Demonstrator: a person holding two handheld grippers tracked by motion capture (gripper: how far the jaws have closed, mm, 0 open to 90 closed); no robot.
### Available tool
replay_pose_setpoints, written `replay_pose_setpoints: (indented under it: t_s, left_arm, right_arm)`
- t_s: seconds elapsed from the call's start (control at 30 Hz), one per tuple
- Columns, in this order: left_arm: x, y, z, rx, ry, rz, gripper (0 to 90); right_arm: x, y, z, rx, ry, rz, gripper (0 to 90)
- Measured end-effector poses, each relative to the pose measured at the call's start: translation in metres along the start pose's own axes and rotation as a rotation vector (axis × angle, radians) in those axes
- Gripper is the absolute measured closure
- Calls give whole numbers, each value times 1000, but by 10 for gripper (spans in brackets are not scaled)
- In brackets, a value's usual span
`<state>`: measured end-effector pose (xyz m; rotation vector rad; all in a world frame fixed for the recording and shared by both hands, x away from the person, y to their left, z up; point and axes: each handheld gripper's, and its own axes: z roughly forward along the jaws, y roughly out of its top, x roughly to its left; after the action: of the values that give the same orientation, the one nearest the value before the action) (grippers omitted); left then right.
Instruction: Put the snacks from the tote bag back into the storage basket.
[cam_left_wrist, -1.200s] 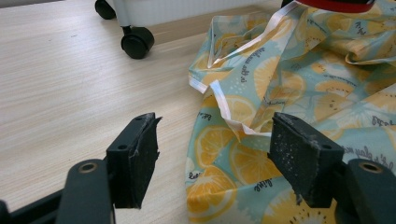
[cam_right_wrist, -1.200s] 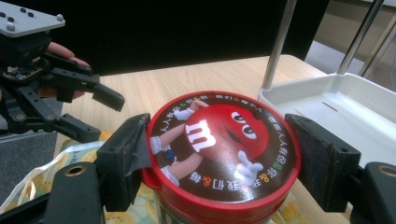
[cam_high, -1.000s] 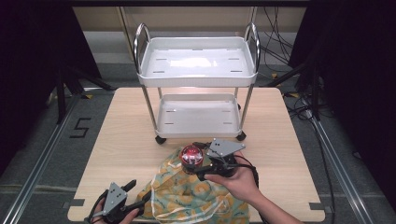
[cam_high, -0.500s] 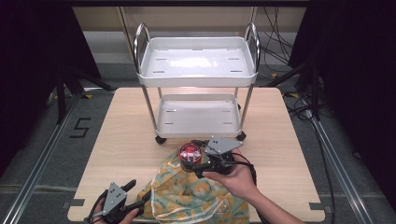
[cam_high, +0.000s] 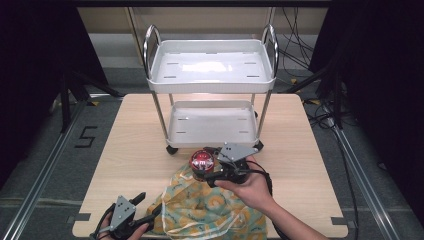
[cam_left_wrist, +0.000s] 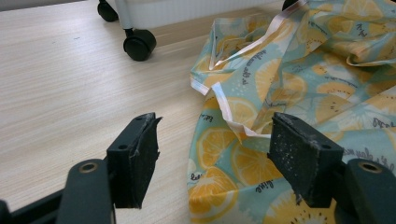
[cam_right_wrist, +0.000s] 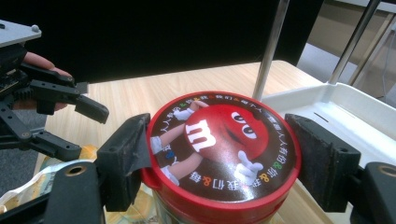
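Note:
A jar with a red cartoon-printed lid (cam_high: 201, 159) (cam_right_wrist: 219, 140) is held just above the far edge of a lemon-print bag (cam_high: 210, 212) (cam_left_wrist: 299, 84). My right gripper (cam_high: 205, 167) (cam_right_wrist: 219, 156) is shut on the jar, one pad on each side of the lid. The bag lies crumpled at the table's near edge, its white-trimmed mouth loose. My left gripper (cam_high: 149, 204) (cam_left_wrist: 212, 154) stands open low at the bag's left side, with the trimmed hem lying between its jaws, untouched. The left gripper (cam_right_wrist: 81, 130) also appears at the left of the right gripper view.
A white two-shelf cart (cam_high: 212, 85) stands on the wooden table (cam_high: 135, 150) just beyond the jar, and both of its shelves are bare. One black caster (cam_left_wrist: 138, 44) is close to the bag. Bare tabletop lies left and right of the cart.
My right gripper has carried the jar slightly up and towards the cart. The left gripper and the bag have hardly moved.

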<state>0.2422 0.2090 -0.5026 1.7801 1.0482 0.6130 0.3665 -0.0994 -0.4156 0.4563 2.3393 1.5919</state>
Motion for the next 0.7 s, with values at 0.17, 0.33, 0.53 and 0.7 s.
replay_pose_setpoints:
  t_s: [0.17, 0.33, 0.53, 0.7]
  left_arm:
    - [-2, 0, 0, 0, 3, -25, 322]
    - [-2, 0, 0, -8, 2, -35, 322]
    - [-1, 0, 0, -1, 4, -17, 323]
    - [-2, 0, 0, -9, 0, -35, 323]
  right_arm:
    - [-3, 1, 2, -11, -8, -17, 267]
    - [-5, 1, 3, -8, -10, -20, 267]
    - [-7, 3, 7, -11, -15, -23, 267]
    - [-8, 4, 9, -13, -21, -22, 267]
